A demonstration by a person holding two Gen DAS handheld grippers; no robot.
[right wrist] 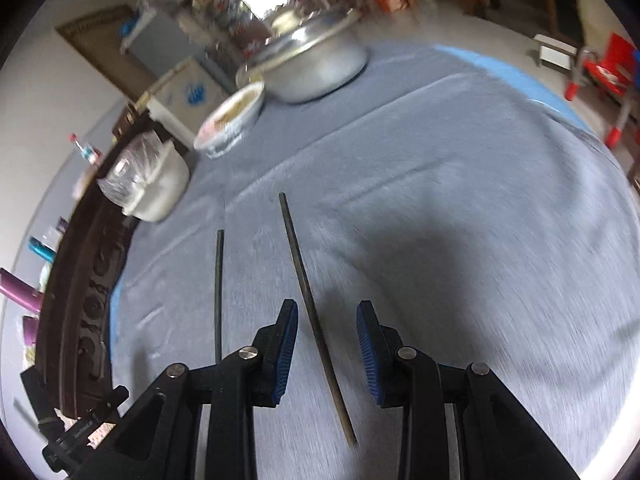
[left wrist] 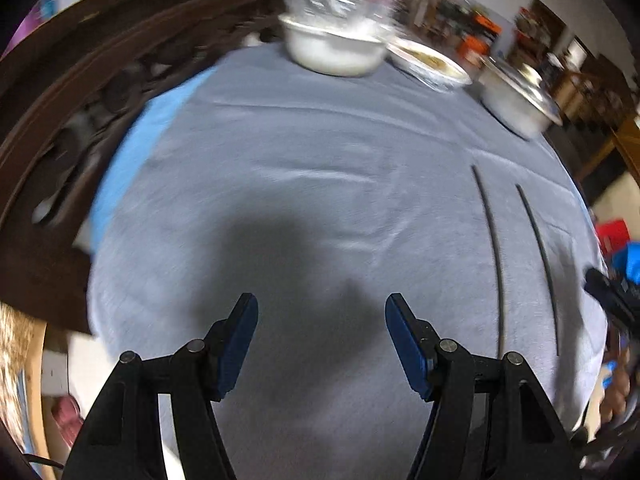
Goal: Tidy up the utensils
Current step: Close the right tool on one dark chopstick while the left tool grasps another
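Chopsticks point(right wrist: 316, 316) flat on cloth point(right wrist: 440, 200), near-parallel, long axes pointing toward bowls point(right wrist: 232, 120).

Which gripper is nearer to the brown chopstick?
Right. The brown chopstick lies between the right gripper's open jaws. The left gripper hovers over bare cloth, well aside.

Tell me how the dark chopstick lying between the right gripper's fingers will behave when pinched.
The chopstick looks thin and straight, so probably stiff and light. Lying flat on the soft grey tablecloth, it may roll or press into the fabric. Pinched near one end, it would likely tilt.
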